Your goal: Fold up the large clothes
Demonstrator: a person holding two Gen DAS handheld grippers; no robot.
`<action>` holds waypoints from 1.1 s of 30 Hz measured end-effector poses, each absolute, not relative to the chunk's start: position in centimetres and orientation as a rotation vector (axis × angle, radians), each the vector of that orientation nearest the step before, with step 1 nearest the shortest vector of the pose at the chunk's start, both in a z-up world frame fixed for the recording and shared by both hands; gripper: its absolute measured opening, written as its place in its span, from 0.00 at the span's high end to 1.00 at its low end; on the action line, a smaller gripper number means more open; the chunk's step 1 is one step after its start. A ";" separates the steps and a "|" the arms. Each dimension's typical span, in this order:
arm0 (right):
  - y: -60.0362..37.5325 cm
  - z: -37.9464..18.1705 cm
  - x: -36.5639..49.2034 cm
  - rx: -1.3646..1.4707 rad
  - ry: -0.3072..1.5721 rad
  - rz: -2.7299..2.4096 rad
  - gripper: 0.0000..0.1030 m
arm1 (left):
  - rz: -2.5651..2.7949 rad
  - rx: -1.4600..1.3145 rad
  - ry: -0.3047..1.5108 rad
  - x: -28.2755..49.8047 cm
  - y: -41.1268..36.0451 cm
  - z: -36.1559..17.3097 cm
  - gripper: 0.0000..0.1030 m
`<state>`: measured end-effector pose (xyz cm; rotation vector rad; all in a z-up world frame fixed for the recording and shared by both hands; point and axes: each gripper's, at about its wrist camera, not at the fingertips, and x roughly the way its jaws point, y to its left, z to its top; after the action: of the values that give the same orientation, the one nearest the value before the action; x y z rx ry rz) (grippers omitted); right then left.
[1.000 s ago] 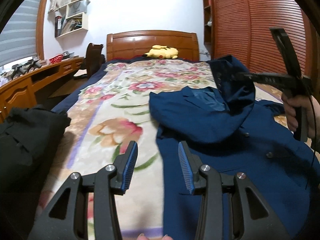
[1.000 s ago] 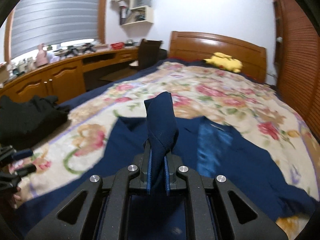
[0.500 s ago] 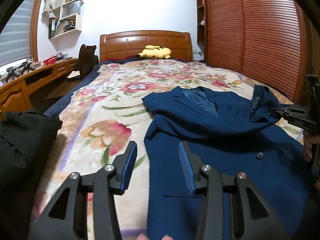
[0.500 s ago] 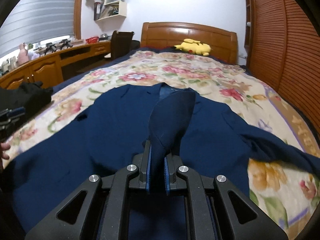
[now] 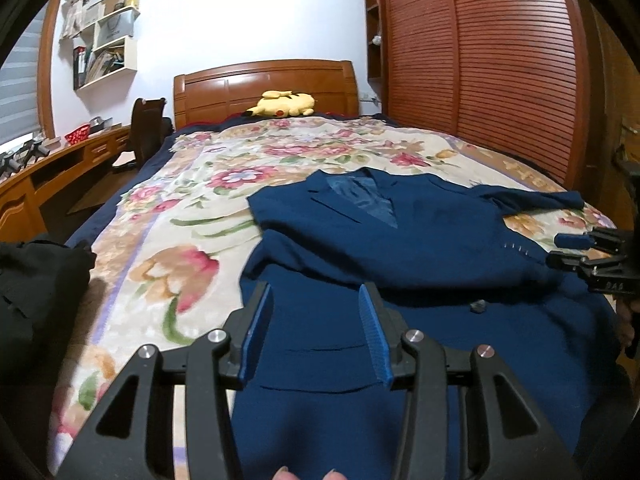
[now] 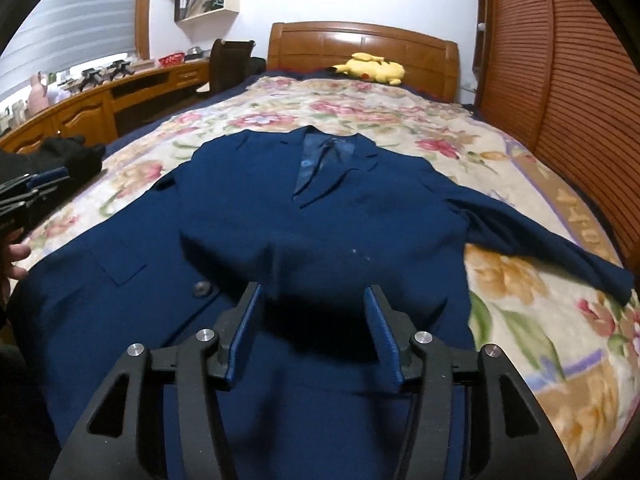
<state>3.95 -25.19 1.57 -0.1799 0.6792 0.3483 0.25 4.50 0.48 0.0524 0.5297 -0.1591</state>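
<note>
jacket (image 6: 340,216): one, flat on bed | left claw (image 5: 316,332): apart, empty | right claw (image 6: 314,332): just opened, empty

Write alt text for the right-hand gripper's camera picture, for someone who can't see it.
A dark blue jacket lies front-up on a floral bedspread, one sleeve laid across its front, the other stretched out to the right. The open right gripper, its jaws just opened, hovers over the laid-over sleeve's end. A yellow plush toy sits by the wooden headboard.

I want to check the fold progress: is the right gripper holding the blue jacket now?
No, the right gripper stands open above the blue jacket, its jaws just opened, with no cloth pinched.
</note>
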 end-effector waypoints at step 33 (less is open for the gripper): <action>-30.3 -4.7 12.5 -0.205 0.948 0.349 0.40 | -0.153 0.118 0.726 2.6 1.9 -4.8 0.53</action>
<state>12.51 -30.26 -4.68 -0.2053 0.9477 0.3489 2.61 1.92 -4.83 0.1184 0.7264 -0.1531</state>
